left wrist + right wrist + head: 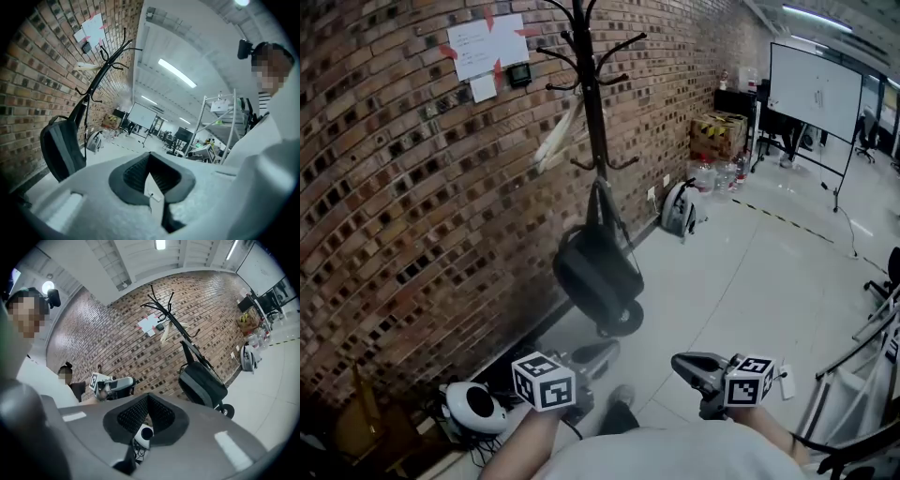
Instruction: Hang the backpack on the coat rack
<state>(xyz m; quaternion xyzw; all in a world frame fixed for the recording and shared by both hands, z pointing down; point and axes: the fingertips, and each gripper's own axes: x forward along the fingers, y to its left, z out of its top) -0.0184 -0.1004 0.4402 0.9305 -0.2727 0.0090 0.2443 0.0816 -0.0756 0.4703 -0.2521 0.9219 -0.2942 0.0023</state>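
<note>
A black backpack (596, 270) hangs by its top loop from a low hook of the black coat rack (592, 103), which stands against the brick wall. Both grippers are low and near me, well short of the bag. My left gripper (598, 354) is shut with nothing in it; in its own view its jaws (150, 157) meet, and the backpack (60, 151) and rack (97, 75) lie to the left. My right gripper (681, 362) is also shut and empty (147, 397), with the backpack (202, 384) hanging on the rack (171, 320) to the right beyond it.
A white round device (474, 405) with cables lies on the floor by the wall at the left. A grey backpack (680, 208) leans against the wall farther off, near cardboard boxes (718, 133) and a whiteboard (814, 90). Metal shelving (220, 123) stands at the right.
</note>
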